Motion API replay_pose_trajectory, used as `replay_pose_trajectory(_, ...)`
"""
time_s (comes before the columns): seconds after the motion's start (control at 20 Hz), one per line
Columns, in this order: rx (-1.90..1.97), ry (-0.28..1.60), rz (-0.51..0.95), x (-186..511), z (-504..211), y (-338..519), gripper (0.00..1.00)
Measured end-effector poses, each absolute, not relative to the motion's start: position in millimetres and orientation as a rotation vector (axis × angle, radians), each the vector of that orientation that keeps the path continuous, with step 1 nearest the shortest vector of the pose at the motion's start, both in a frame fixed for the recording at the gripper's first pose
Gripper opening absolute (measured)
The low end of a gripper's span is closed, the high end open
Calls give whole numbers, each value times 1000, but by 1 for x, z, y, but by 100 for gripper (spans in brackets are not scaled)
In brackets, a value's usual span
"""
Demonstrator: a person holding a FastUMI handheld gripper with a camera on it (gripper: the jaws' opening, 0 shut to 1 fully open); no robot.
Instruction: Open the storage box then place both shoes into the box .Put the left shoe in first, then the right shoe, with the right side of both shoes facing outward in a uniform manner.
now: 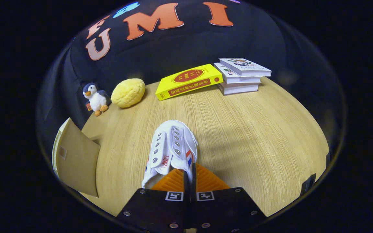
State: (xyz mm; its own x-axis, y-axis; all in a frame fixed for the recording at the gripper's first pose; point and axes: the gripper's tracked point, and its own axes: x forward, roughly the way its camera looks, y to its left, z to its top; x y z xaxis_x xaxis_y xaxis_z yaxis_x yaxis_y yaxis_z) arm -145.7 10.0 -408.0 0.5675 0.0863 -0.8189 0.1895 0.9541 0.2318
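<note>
A white canvas shoe (170, 147) with metal eyelets and a red and blue stripe hangs just ahead of my fingers, its toe pointing away over the wooden table (244, 136). My gripper (189, 176) is shut on the shoe's heel edge, the two orange fingers (206, 181) pressed close together with the white fabric pinched between them. Left of the shoe stands the beige storage box (74, 161); its flap is tilted up and open. The box's inside is hidden.
At the back of the table sit a penguin plush (95, 97), a yellow sponge-like lump (128, 93), a yellow book (189, 81) and a stack of three white books (241, 76). Bare wood lies right of the shoe.
</note>
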Motion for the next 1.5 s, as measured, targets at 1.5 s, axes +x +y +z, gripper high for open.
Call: replay_pose_trajectory(1.5,280,663,183,-92,-200,199,0)
